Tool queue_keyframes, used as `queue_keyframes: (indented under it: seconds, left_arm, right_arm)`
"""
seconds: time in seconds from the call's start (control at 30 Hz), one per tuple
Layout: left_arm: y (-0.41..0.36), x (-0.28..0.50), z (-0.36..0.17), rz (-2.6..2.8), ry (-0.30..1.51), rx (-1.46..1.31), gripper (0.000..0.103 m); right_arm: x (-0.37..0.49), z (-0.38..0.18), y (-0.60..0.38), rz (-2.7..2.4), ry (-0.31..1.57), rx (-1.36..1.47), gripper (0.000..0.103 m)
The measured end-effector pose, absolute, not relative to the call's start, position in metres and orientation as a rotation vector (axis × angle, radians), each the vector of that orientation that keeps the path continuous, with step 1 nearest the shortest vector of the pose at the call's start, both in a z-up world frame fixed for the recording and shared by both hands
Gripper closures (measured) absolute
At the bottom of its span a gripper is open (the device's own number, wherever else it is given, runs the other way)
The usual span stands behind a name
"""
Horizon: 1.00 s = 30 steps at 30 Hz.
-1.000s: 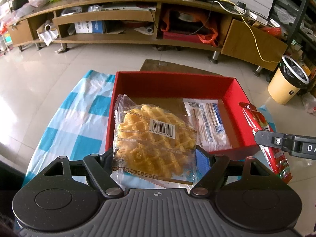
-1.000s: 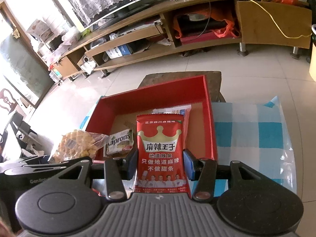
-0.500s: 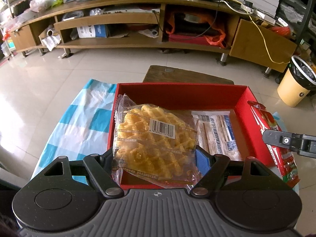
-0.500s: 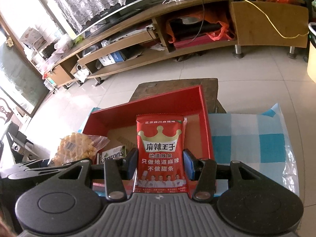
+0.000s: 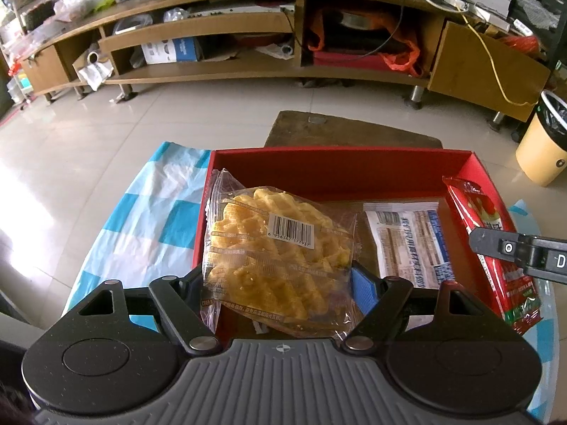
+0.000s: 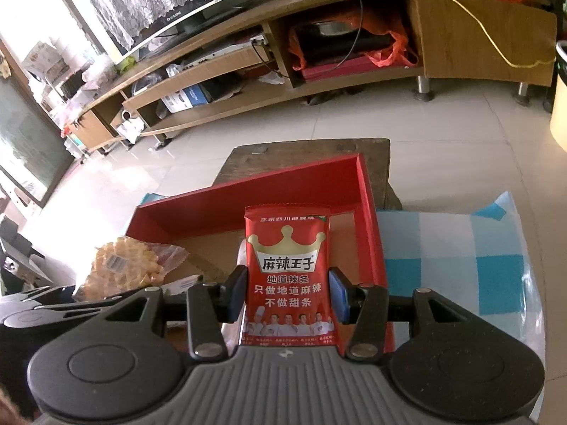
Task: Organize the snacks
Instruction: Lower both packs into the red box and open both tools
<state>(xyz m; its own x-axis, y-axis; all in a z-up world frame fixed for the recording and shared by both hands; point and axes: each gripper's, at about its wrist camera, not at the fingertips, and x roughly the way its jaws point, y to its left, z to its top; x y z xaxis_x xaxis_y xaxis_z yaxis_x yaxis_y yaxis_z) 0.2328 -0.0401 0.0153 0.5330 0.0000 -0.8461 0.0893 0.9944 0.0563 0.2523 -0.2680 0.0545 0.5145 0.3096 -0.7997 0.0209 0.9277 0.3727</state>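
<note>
My left gripper (image 5: 276,283) is shut on a clear bag of yellow waffle snacks (image 5: 276,248) and holds it over the left part of the red box (image 5: 340,163). My right gripper (image 6: 287,294) is shut on a red spicy-strip packet (image 6: 287,276) and holds it upright over the box's right side (image 6: 368,212). A white and blue snack packet (image 5: 411,244) lies flat inside the box. The red packet (image 5: 492,248) and the right gripper's finger (image 5: 521,251) show at the right of the left wrist view. The waffle bag (image 6: 124,269) shows at the left of the right wrist view.
The box stands on a blue and white checked cloth (image 5: 156,219) over a small table, with a wooden stool (image 5: 340,131) behind it. Beyond are tiled floor, a long wooden TV cabinet (image 5: 248,35) and a yellow bin (image 5: 542,145) at the right.
Both grippers have moved forward over the red box with their packets still held. The box looks closer and lower in both views.
</note>
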Motion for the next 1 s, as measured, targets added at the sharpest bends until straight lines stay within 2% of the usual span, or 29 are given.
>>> queue_keyframes:
  seconds: [0.43, 1.0]
  left_arm:
    - [-0.041, 0.245, 0.0, -0.032, 1.047, 0.108, 0.017]
    - [-0.046, 0.239, 0.01, -0.027, 1.007, 0.124, 0.011]
  right_arm:
    - [0.263, 0.038, -0.261, 0.168, 1.064, 0.317, 0.054]
    - [0.259, 0.045, -0.259, 0.169, 1.047, 0.295, 0.054]
